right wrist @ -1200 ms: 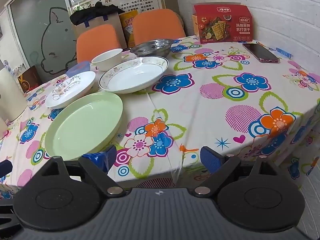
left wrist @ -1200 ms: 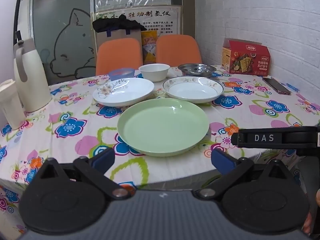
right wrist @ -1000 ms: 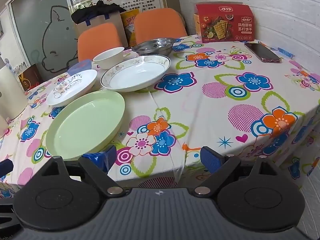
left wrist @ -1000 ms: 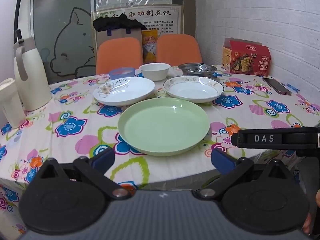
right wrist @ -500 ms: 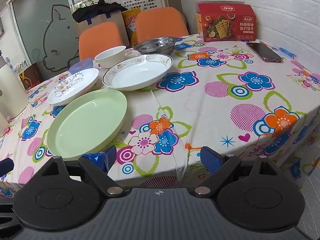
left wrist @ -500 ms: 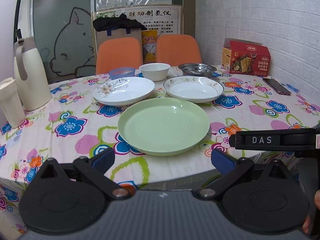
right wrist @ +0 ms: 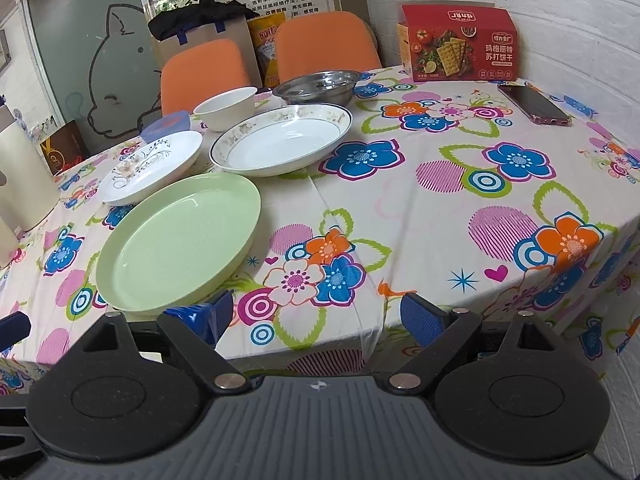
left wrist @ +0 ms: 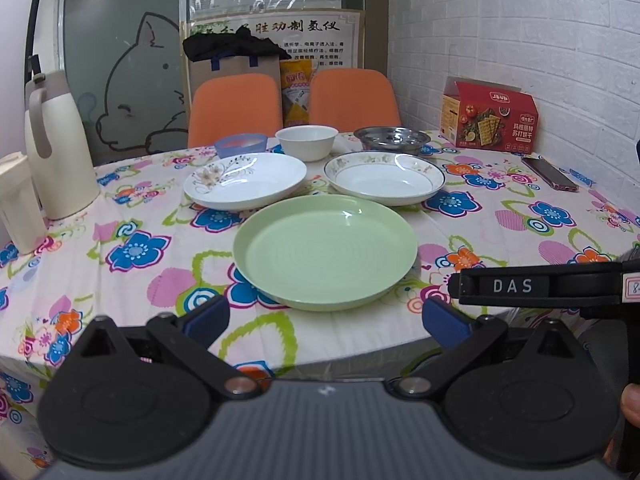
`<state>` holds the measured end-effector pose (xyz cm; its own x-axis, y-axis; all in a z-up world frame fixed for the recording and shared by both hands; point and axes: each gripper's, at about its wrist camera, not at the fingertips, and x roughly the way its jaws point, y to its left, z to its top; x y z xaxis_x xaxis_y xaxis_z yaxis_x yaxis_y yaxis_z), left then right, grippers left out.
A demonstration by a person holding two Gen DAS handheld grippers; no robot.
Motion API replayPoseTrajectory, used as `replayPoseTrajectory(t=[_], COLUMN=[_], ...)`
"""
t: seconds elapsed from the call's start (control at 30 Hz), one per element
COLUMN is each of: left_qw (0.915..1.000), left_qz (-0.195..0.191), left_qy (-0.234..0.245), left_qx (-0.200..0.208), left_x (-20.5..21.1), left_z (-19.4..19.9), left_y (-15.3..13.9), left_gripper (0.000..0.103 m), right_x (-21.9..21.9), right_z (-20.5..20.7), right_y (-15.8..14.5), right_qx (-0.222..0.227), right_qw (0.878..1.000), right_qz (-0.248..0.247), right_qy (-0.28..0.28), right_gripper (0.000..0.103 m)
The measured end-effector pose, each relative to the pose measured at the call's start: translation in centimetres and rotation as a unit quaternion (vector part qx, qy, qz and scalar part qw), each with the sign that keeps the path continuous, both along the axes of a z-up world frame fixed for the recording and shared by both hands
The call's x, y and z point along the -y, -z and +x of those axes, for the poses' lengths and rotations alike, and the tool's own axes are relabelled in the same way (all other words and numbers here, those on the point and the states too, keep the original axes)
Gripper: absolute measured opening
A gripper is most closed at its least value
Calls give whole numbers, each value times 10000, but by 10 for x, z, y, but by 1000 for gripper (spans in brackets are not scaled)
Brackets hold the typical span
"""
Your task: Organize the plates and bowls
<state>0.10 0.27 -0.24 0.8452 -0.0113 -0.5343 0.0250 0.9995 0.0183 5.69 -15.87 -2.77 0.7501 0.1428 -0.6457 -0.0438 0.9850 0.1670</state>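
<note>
A large green plate (left wrist: 325,250) lies nearest the front table edge; it also shows in the right wrist view (right wrist: 178,240). Behind it lie a white flower-print plate (left wrist: 245,179) (right wrist: 150,166) and a gold-rimmed deep plate (left wrist: 384,176) (right wrist: 282,140). Further back stand a blue plastic bowl (left wrist: 240,145), a white bowl (left wrist: 307,142) (right wrist: 226,107) and a steel bowl (left wrist: 390,139) (right wrist: 318,87). My left gripper (left wrist: 326,318) is open and empty, just short of the green plate. My right gripper (right wrist: 316,316) is open and empty at the table edge, right of the green plate.
A cream thermos jug (left wrist: 58,148) and a white container (left wrist: 18,204) stand at the table's left. A red cracker box (right wrist: 458,42) and a phone (right wrist: 534,104) lie at the back right. Two orange chairs (left wrist: 236,108) stand behind the table, by a white brick wall.
Both grippers have stayed open. The right gripper view has shifted slightly nearer the table; the dishes have not moved.
</note>
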Motion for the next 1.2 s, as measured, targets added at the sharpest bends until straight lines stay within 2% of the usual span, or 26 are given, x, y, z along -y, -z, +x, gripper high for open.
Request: replayPoseTrajectory(t=[0.7,1.03,1.2], left_qw=[9999,9997,9995], left_qz=[-124,-178,-108], left_qy=[56,21,-84], left_qx=[-1,-194,-278], left_x=[-6,-22,-52], left_z=[4,29,50], left_y=[0,1,-10], left_gripper=[102,102,102], right_x=[-8,-16,-24], right_z=[0,14,23], right_y=[-1,-1,-6], right_qx=[-5,-63,-78], right_qw=[9999,9998,9995], right_qz=[-80,-182,-286], right_qy=[-62,-87,-135], right_gripper=[78,78,78])
